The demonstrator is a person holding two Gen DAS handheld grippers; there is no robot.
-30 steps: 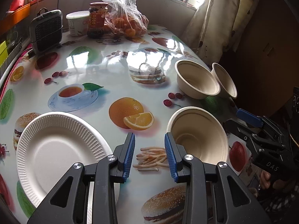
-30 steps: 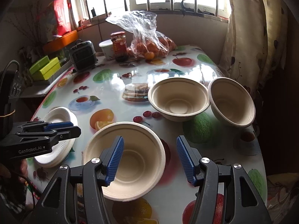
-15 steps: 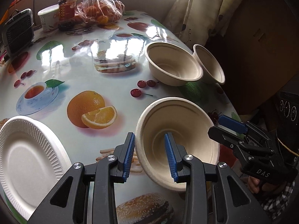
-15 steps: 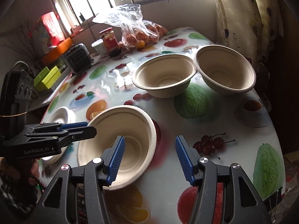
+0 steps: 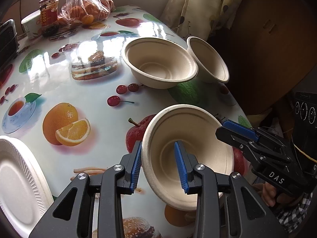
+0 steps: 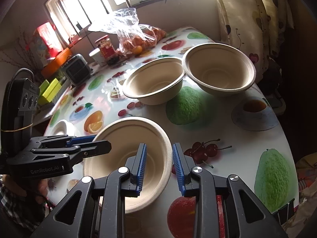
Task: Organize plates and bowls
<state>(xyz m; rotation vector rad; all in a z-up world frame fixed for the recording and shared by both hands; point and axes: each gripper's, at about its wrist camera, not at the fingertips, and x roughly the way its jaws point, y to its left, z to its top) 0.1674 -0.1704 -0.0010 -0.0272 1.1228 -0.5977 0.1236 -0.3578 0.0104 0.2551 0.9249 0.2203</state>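
Observation:
Three beige paper bowls stand on the fruit-print table. The near bowl (image 5: 190,148) (image 6: 128,148) sits between both grippers. My left gripper (image 5: 158,165) is open and straddles its left rim, one pad outside and one inside. My right gripper (image 6: 158,164) straddles the opposite rim. Its jaws are closing, and a gap still shows beside the inner pad. In the left wrist view the right gripper (image 5: 229,129) reaches in from the right. The middle bowl (image 5: 158,63) (image 6: 154,83) and far bowl (image 5: 210,59) (image 6: 218,71) touch rims farther back. A white ribbed plate (image 5: 17,182) (image 6: 61,127) lies to the left.
At the far end stand a plastic bag of oranges (image 5: 87,10), a red-labelled jar (image 5: 48,10), a white cup (image 5: 31,25) and a small grey heater (image 6: 76,70). A curtain (image 5: 198,6) hangs past the table's rounded right edge (image 6: 287,130). A hand (image 5: 269,194) holds each gripper.
Both grippers moved in on the near bowl. The left now straddles its left rim instead of hovering over the printed fries. The right jaws narrowed markedly around the other rim.

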